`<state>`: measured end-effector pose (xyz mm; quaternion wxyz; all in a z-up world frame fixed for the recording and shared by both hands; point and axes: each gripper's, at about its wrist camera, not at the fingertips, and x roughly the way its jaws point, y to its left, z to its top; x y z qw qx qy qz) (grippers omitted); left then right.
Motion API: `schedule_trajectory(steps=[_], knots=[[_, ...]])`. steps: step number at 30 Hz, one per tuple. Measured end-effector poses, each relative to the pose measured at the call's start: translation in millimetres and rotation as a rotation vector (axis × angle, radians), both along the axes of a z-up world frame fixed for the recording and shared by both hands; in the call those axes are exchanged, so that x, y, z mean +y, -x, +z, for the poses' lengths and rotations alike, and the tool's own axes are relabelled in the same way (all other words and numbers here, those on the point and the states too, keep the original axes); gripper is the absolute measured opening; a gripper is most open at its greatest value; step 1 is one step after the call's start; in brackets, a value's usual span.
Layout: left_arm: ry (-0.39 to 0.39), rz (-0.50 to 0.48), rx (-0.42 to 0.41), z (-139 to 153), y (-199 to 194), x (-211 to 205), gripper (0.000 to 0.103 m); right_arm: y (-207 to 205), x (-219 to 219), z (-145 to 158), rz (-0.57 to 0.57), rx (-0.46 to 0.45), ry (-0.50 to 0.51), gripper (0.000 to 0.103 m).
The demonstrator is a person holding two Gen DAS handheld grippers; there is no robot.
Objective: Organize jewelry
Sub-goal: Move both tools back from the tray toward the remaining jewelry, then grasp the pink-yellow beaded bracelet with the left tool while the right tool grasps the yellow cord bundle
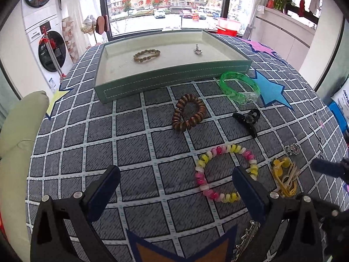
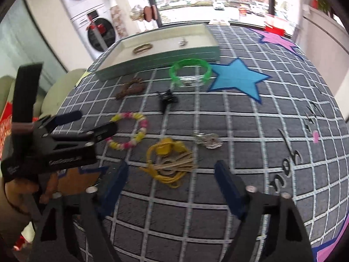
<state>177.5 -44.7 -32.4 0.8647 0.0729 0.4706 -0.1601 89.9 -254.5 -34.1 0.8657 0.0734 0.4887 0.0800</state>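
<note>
Right gripper (image 2: 170,187) jaws part open, nothing between them, poised just short of the yellow hair tie tangle (image 2: 169,162); left gripper (image 1: 174,187) wide open and empty, its right finger overlapping the pink-and-yellow bead bracelet (image 1: 226,172). Judgement: step is picking the yellow tangle, so straddle its bunched middle, not a loose loop, and close fully before lifting. Farther off: black claw clip (image 2: 166,99), green bangle (image 2: 189,74), then the teal tray (image 1: 174,85), already holding a brown bracelet (image 1: 146,55).
</note>
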Motion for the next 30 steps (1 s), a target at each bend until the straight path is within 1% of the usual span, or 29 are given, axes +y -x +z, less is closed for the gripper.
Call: schedule_trajectory(steps=[1, 3, 4, 6, 8, 9, 10, 11, 12, 14, 15, 16, 17, 18, 19, 20, 21, 22, 25, 30], knots=[[-0.005, -0.009, -0.003, -0.5, 0.2, -1.8, 0.103, 0.2, 3.7, -0.8, 0.011, -0.001, 0.001, 0.069], [-0.013, -0.019, -0.005, -1.5, 0.1, -3.6, 0.103, -0.3, 8.0, -2.1, 0.025, -0.006, 0.003, 0.058], [-0.019, -0.024, 0.003, -3.1, -0.8, -5.2, 0.101, -0.5, 10.3, -3.4, 0.033, -0.006, 0.001, 0.057], [-0.019, -0.024, 0.013, -5.5, -2.3, -6.4, 0.101, 0.1, 14.6, -5.7, 0.051, -0.007, -0.003, 0.053], [-0.018, -0.023, 0.015, -7.2, -3.1, -6.9, 0.1, 1.2, 19.5, -8.1, 0.07, -0.012, 0.014, 0.046], [-0.02, -0.023, 0.016, -8.3, -3.3, -7.0, 0.093, 1.5, 22.1, -9.4, 0.075, -0.011, 0.026, 0.041], [-0.02, -0.024, 0.016, -8.4, -3.2, -7.3, 0.092, 1.8, 24.7, -11.6, 0.08, -0.006, 0.042, 0.038], [-0.021, -0.026, 0.015, -8.3, -3.1, -7.7, 0.092, 2.0, 26.1, -13.2, 0.08, -0.003, 0.059, 0.033], [-0.019, -0.029, 0.018, -8.3, -3.1, -7.8, 0.09, 3.2, 27.1, -13.2, 0.075, -0.011, 0.081, 0.029], [-0.017, -0.04, 0.012, -7.6, -1.8, -9.3, 0.086, 2.8, 26.8, -12.8, 0.062, -0.009, 0.099, 0.017], [-0.016, -0.046, 0.01, -7.1, -1.1, -10.2, 0.082, 2.7, 25.0, -12.7, 0.057, -0.006, 0.086, 0.014], [-0.016, -0.057, 0.007, -6.0, 0.4, -11.9, 0.075, 3.1, 23.4, -12.4, 0.048, -0.005, 0.079, 0.009], [-0.015, -0.065, 0.004, -5.1, 1.4, -13.4, 0.071, 4.0, 22.0, -11.6, 0.038, -0.009, 0.08, 0.009], [-0.015, -0.071, 0.003, -4.7, 1.9, -15.0, 0.064, 4.2, 20.6, -10.7, 0.031, -0.012, 0.074, 0.009], [-0.014, -0.082, 0.002, -4.0, 3.0, -17.0, 0.054, 4.7, 17.9, -9.6, 0.024, -0.011, 0.054, 0.009], [-0.015, -0.097, -0.002, -2.9, 4.8, -19.7, 0.048, 5.0, 15.0, -8.4, 0.017, -0.009, 0.031, 0.008], [-0.016, -0.11, -0.004, -2.4, 6.1, -21.7, 0.038, 5.0, 12.9, -7.2, 0.012, -0.008, 0.014, 0.008], [-0.016, -0.118, -0.006, -2.3, 7.2, -23.1, 0.024, 5.5, 10.3, -5.6, 0.006, -0.008, -0.003, 0.008], [-0.014, -0.133, -0.008, -1.6, 9.4, -25.9, 0.024, 6.5, 3.4, 0.1, -0.012, -0.01, -0.058, 0.008], [0.07, -0.105, 0.02, 4.2, 7.3, -14.0, 0.023, 6.1, -9.1, 9.4, -0.047, -0.015, -0.153, 0.008]])
